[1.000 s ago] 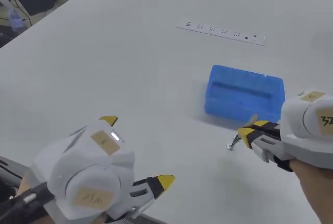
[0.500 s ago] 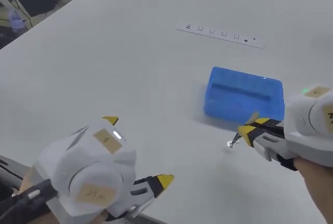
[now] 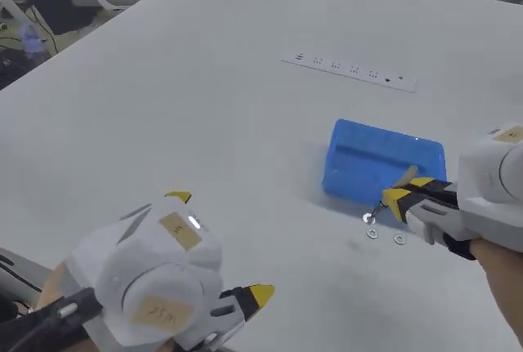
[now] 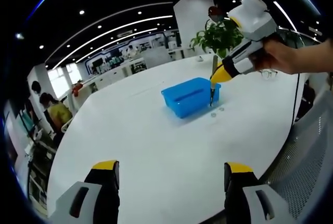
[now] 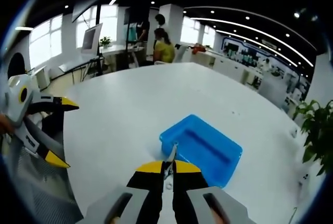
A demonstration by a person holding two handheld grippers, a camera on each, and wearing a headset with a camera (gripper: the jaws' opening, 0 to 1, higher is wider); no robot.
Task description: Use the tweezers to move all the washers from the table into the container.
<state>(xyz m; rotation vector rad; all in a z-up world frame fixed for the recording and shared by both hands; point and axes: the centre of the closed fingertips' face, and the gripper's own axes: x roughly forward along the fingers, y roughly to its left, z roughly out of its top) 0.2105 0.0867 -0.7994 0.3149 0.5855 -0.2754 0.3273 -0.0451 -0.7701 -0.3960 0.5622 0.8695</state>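
The right gripper [image 3: 398, 198] sits at the right edge of the head view, a hand [image 4: 283, 57] around its body, its yellow-tipped jaws pressed together on the tweezers [image 3: 378, 210]. The tweezers slant down and to the left from the jaws, with their point at or just above the white table [image 3: 204, 107], just in front of the container [image 3: 384, 162]. The tips are too small to tell how far apart they stand. A small bright speck sits right at them, but I cannot tell whether it is a washer or whether the tips pinch it. Two washers [image 3: 373, 233] lie flat on the table just beside the tweezers' point, on the near side, close to each other and outside the container. The container is a blue, shallow, rectangular tray standing open side up. Nothing can be made out inside it. In the right gripper view the tweezers run straight up between the closed jaws toward the container's near wall. The left gripper [image 3: 218, 246] is low at the left of the head view, well apart from the container and washers, with its jaws spread wide and nothing between them. In its own view the two yellow tips stand far apart over bare table. A white power strip [image 3: 349, 70] lies on the table beyond the container, and a potted plant [image 4: 218, 34] stands behind the right gripper in the left gripper view.
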